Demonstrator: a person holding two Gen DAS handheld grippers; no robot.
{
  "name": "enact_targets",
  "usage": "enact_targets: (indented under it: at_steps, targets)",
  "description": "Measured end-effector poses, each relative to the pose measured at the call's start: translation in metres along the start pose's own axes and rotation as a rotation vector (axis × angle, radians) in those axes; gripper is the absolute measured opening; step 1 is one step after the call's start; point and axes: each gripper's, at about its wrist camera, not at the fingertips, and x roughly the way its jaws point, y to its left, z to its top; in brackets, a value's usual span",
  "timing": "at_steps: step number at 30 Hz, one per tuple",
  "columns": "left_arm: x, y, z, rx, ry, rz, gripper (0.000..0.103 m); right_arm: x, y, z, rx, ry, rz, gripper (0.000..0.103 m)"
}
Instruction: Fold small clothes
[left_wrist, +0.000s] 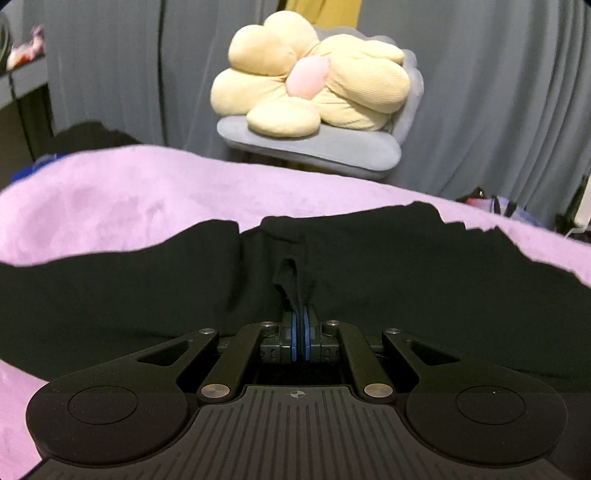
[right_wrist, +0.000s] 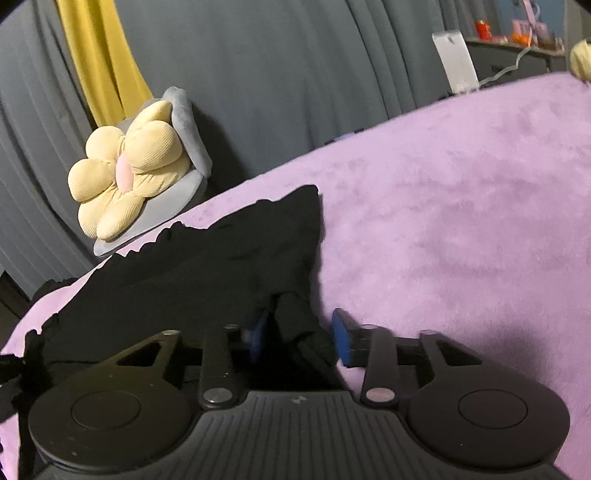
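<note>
Left gripper (left_wrist: 300, 319) pinched on soft black garment (left_wrist: 406, 266), right gripper (right_wrist: 301, 338) agape around its fold, over plush lilac blanket (right_wrist: 461, 206).

Lilac plush blanket (left_wrist: 129, 199) covers the work surface, fg to mid-frame. Behind it: grey padded chair (left_wrist: 317, 147) carrying a cream flower-shaped cushion (left_wrist: 310, 77) w/ pink centre (left_wrist: 306, 79). Bkgd: grey pleated curtain (left_wrist: 129, 66); yellow curtain strip (right_wrist: 99, 62) above chair. Right wrist view, upper right: white upright panel (right_wrist: 456, 62), dark shelf (right_wrist: 517, 55) w/ small items, too blurred to identify.
</note>
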Motion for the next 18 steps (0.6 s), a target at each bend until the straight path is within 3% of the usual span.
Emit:
enact_targets:
  at_steps: [9, 12, 14, 18]
  targets:
    - [0.001, 0.003, 0.002, -0.025, -0.012, -0.073, 0.007, -0.003, 0.01, 0.0, -0.11, -0.056, -0.11, 0.008]
    - [0.004, 0.004, 0.003, -0.021, -0.001, -0.066, 0.014, -0.003, 0.011, 0.0, -0.142, -0.065, -0.194, 0.007]
    - [0.003, 0.005, 0.002, -0.025, 0.001, -0.072, 0.015, -0.005, 0.009, 0.002, -0.126, -0.064, -0.189, 0.007]
    - [-0.001, 0.004, 0.001, -0.019, -0.008, -0.079, 0.017, -0.017, 0.016, 0.001, -0.152, -0.156, -0.164, 0.007]
